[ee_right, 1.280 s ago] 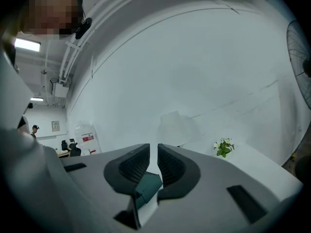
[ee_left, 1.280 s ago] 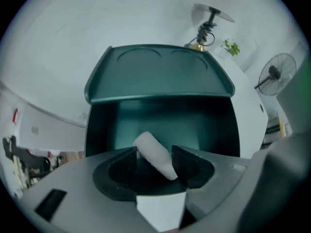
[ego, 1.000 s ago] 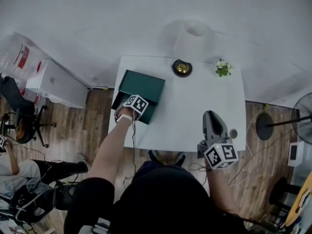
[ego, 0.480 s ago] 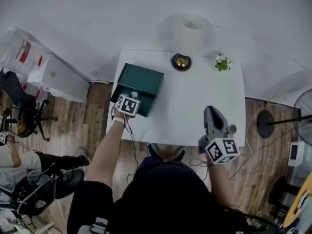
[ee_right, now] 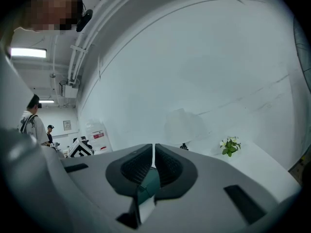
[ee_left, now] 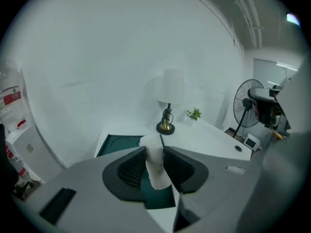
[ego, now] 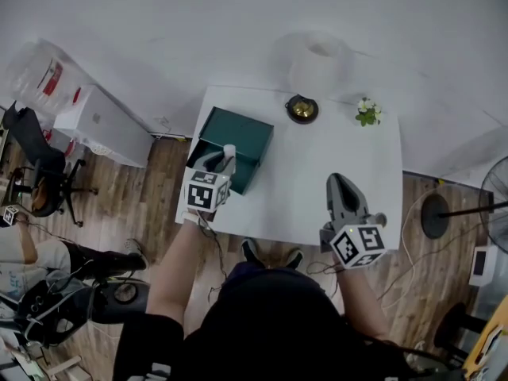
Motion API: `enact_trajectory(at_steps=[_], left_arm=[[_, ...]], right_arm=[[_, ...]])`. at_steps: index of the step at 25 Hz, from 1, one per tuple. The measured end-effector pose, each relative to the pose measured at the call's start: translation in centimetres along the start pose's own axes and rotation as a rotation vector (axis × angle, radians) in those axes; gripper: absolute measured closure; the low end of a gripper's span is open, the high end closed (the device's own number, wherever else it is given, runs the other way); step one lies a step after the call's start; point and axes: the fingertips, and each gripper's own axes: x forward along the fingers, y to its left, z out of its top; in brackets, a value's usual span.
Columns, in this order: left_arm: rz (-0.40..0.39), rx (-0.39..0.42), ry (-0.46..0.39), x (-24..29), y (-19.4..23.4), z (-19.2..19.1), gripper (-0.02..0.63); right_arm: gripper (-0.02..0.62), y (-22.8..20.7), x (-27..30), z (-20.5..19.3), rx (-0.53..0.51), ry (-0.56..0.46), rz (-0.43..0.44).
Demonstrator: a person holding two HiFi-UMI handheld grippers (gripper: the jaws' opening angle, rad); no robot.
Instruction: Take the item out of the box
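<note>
Lifting is the step in hand: the left tool [ego: 221, 166] has just closed its jaws and is clamped on the small white item [ee_left: 155, 165], which stands upright between the pads with its lower end hanging free below them. The item appears raised above the open green box [ego: 240, 140], though whether it is fully clear of the rim cannot be told from these views. The right tool [ee_right: 153, 163] has just been closing too; its jaws are all but together, only a thin slit showing, with nothing between them, and it hovers over the table's near right part, well apart from the box. Next, I judge, the item needs carrying sideways past the box wall and setting down on bare table [ego: 317, 185]. The broad white stretch between the box and the right tool offers the most room. The box sits at the table's left side, near its edge, so moving left risks a drop to the floor. The lamp [ego: 302, 108] and plant [ego: 366, 111] stand near the far edge, well away from that open stretch.
</note>
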Motion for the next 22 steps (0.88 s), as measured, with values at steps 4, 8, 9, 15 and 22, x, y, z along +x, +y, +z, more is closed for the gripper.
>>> enact_trajectory(at_steps=[4, 8, 9, 15, 22], left_arm=[[-0.013, -0.028, -0.150, -3.1, -1.1, 4.4, 0.495], [-0.030, -0.049, -0.306, -6.7, -2.3, 9.1, 0.495], [-0.039, -0.053, -0.349, -7.7, -2.7, 10.3, 0.495], [-0.097, -0.076, -0.536, -12.3, -5.2, 15.6, 0.497], [-0.133, -0.058, -0.659, -15.9, -7.3, 18.8, 0.499]], right_arm=[[0.580, 0.7, 0.3, 1.2, -0.024, -0.019, 0.021], [0.589, 1.6, 0.3, 3.2, -0.072, -0.052, 0.045], [0.591, 1.9, 0.2, 3.8, -0.082, -0.064, 0.053], [0.591, 3.3, -0.1, 7.2, -0.124, -0.133, 0.099], [0.591, 4.5, -0.6, 10.6, -0.176, -0.202, 0.128]])
